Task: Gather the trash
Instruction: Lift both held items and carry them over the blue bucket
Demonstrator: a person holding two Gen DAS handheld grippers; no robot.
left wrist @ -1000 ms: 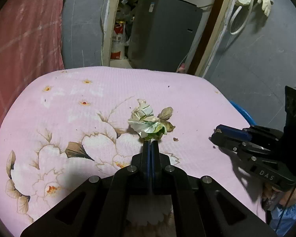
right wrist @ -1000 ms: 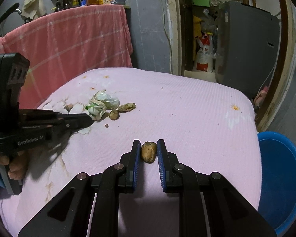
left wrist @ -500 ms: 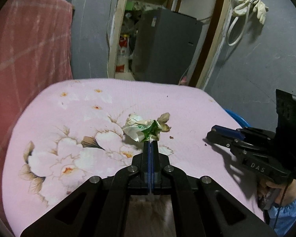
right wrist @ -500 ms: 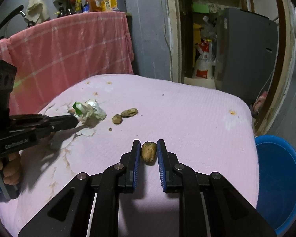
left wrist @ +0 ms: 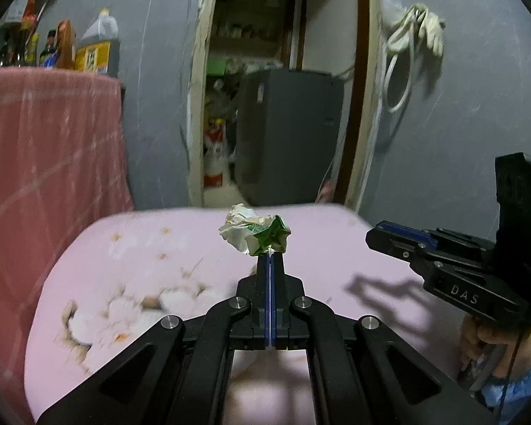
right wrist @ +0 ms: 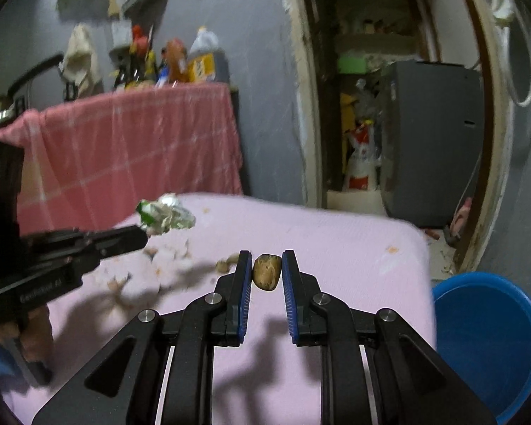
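Motion blur smears the floral print on the pink cover (left wrist: 180, 283) at lower left of the left wrist view, so the flowers there read only as pale and brown patches. In the right wrist view the small scraps (right wrist: 226, 264) left of centre are soft too; what they are can't be told. The blue bucket (right wrist: 485, 340) at lower right is cut off by the frame's dark rim, its far side lost. A hand (left wrist: 492, 350) at lower right of the left wrist view shows only in part, under the black handle. The bottles (right wrist: 173, 60) at upper left are too blurred for their labels to be read.
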